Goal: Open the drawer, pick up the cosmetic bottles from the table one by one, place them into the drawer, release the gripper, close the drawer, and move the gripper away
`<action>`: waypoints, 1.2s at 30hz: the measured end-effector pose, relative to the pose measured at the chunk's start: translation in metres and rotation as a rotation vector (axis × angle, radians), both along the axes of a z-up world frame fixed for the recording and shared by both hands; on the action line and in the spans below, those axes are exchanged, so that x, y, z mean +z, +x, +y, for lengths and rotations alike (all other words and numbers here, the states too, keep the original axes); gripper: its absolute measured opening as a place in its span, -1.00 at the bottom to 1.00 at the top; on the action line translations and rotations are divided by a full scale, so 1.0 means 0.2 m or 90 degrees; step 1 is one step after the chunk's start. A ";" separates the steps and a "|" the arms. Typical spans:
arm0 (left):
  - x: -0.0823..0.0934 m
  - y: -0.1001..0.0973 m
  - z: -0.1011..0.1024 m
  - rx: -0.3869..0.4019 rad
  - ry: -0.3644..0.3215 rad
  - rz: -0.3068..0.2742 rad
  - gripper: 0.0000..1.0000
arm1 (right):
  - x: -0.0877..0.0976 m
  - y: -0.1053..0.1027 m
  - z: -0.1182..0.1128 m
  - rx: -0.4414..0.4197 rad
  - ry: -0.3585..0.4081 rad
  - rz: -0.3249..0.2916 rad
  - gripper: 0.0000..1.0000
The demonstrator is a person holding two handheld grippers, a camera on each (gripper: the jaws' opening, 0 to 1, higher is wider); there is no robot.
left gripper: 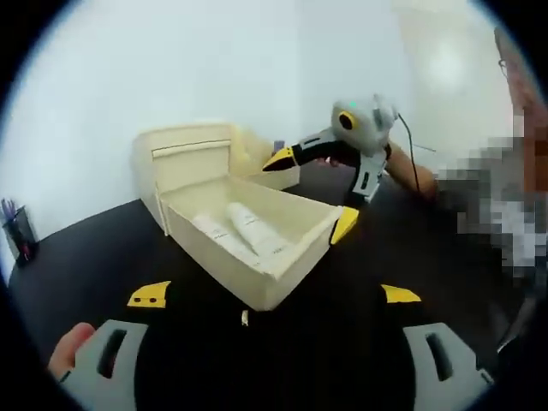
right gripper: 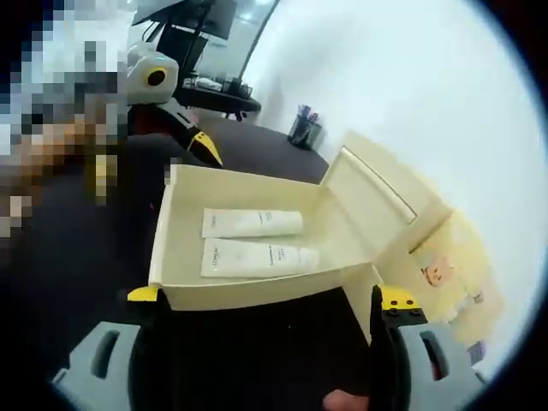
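So I'm sitting with the drawer [left gripper: 257, 248] pulled right out of its cabinet [left gripper: 190, 158] on the black table [left gripper: 94, 257], and two white bottles [right gripper: 257, 240] are already lying inside it, side by side, their long axes running along the drawer's depth, from the front panel toward the cabinet. I'm not seeing any more bottles out on the table, so I'm guessing the loading is done and closing comes next. My right gripper [right gripper: 270, 301] is spread wide and carrying nothing, its two yellow-tipped jaws straddling one end of the drawer, one at each corner; in the left gripper view it's [left gripper: 312, 190] reaching in from the far right with a tip right at the drawer's corner. My left gripper [left gripper: 274, 295] is also wide open and empty, hovering just off the drawer's near corner, not touching it. The push has to go along the drawer's long axis, straight toward the cabinet, and the right one looks nearer and better lined up for it. A pen cup [left gripper: 19, 231] is standing far off to the left.
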State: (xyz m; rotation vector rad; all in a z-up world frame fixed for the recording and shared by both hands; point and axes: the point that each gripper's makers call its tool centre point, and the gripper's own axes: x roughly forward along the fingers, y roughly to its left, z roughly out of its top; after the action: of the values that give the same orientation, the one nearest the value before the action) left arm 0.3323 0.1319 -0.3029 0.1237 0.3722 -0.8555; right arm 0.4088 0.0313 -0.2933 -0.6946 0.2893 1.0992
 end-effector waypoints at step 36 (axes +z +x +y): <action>-0.05 0.04 0.02 0.024 0.010 -0.010 0.92 | 0.03 0.12 -0.02 -0.025 0.019 -0.051 0.85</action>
State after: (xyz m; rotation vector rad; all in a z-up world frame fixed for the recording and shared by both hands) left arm 0.3400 0.1357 -0.3127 0.1373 0.3657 -0.8134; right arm 0.4322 0.0265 -0.2876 -0.7017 0.2161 1.0338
